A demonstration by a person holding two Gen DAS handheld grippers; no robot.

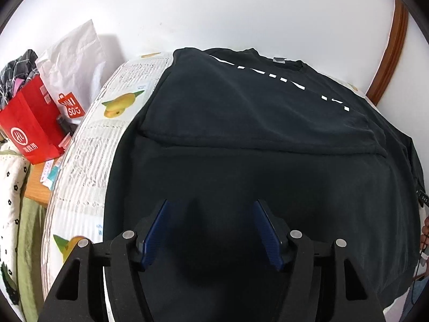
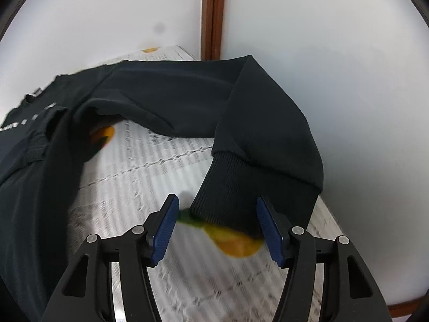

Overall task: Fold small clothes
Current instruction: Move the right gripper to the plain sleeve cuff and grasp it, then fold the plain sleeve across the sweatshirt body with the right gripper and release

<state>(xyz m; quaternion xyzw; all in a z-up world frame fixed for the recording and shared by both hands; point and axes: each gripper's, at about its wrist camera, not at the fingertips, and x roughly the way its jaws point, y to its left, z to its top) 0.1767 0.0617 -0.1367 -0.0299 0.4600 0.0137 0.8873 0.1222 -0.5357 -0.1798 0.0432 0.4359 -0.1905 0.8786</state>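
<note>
A black sweatshirt with white lettering lies spread on a table covered in newsprint-pattern cloth, one sleeve folded across its chest. My left gripper hovers open over the lower body of the shirt, with nothing between its blue pads. In the right wrist view the other sleeve bends back across the table, its ribbed cuff lying near the front. My right gripper stands open with the cuff's end between its fingers, the pads apart from the fabric.
A red paper bag, a white bag and clothes sit left of the table by a white wall. A brown wooden frame rises behind the table. A hand shows at the right edge.
</note>
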